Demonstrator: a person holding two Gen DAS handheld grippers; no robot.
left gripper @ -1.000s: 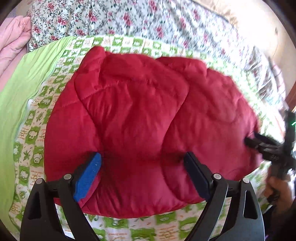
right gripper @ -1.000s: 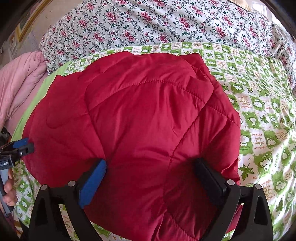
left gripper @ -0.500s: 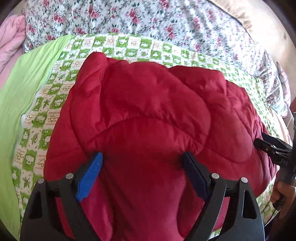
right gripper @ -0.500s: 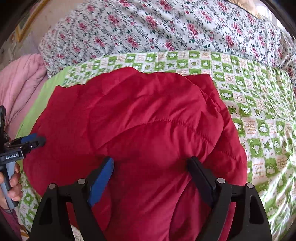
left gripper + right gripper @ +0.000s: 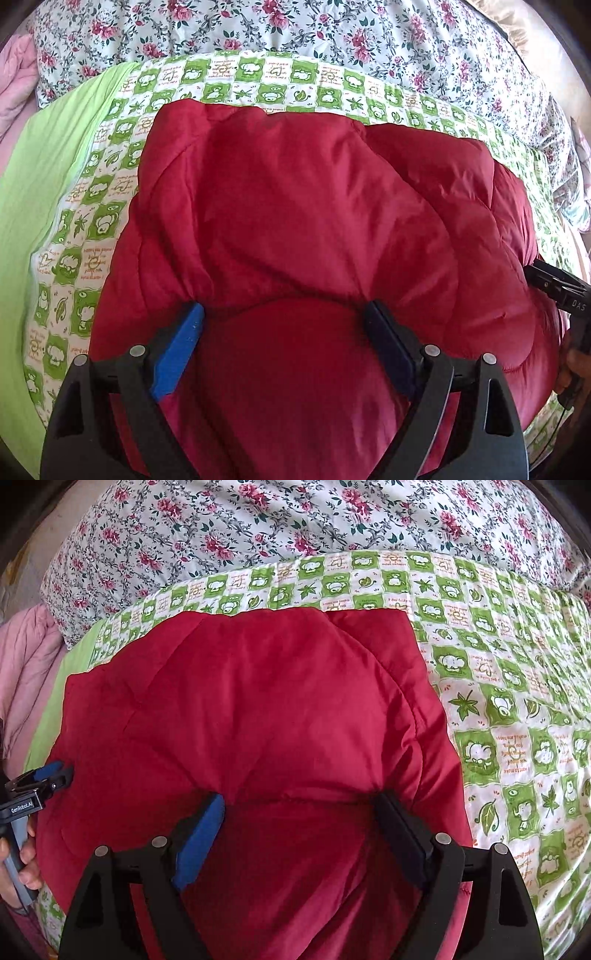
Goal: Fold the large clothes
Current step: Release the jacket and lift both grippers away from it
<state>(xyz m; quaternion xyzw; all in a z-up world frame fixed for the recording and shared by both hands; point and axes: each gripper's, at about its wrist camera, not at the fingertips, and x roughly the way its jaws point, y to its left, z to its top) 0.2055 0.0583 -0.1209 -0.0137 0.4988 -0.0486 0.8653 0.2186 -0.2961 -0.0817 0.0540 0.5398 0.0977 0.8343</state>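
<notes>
The near edge of a puffy red quilted jacket [image 5: 314, 229] is hidden beneath both grippers. It lies bunched on a green-checked bedspread [image 5: 517, 709]. The left gripper [image 5: 284, 317] and right gripper [image 5: 299, 805] each clamp a wide fold of it.

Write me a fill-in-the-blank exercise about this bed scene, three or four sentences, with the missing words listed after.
1. The padded jacket spread on the bed is ____ in colour.
2. It lies on a checked cover printed in white and ____.
3. Behind that cover lies bedding with a ____ print.
4. At the left edge of the right wrist view, beside the left gripper, lies a ____ garment.

Missing words: red; green; floral; pink
</notes>
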